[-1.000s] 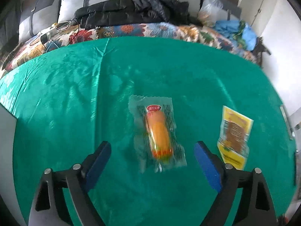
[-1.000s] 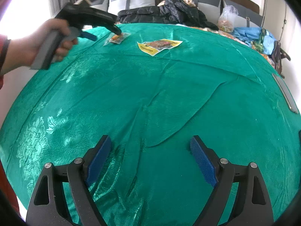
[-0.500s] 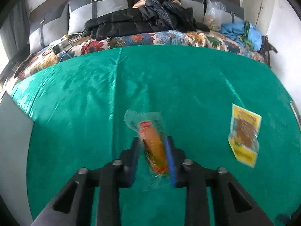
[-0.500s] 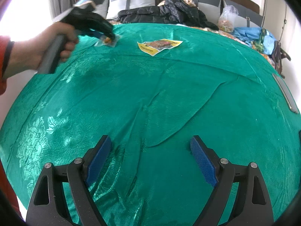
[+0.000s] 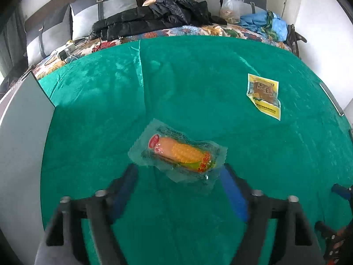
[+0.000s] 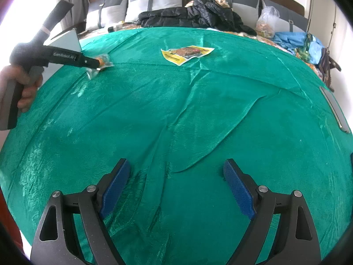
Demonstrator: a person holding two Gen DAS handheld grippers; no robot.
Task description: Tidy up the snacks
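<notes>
A clear packet with a corn cob (image 5: pixel 178 154) lies slantwise on the green cloth (image 5: pixel 198 66). My left gripper (image 5: pixel 177 170) stands just behind it; its jaws are opening and the blue pads (image 5: pixel 231 190) do not press on the packet. In the right wrist view, a hand holds that left gripper (image 6: pixel 97 63) at the far left, with the corn packet (image 6: pixel 103 61) at its tips. A flat yellow snack packet (image 5: pixel 263 95) (image 6: pixel 187 53) lies farther right. My right gripper (image 6: pixel 176 165) is open over bare, wrinkled cloth.
Behind the table is a bed with a black jacket (image 5: pixel 154 19), grey pillows (image 6: pixel 154 2), a plastic bag (image 6: pixel 267 22) and blue clothes (image 5: pixel 264 22). A grey panel (image 5: pixel 24 114) stands at the table's left edge. A metal strip (image 6: pixel 335 112) runs along the right edge.
The left gripper closed on the corn packet, carried it leftward away from the yellow packet, then opened; the packet now lies slantwise on the cloth. The right gripper has not moved.
</notes>
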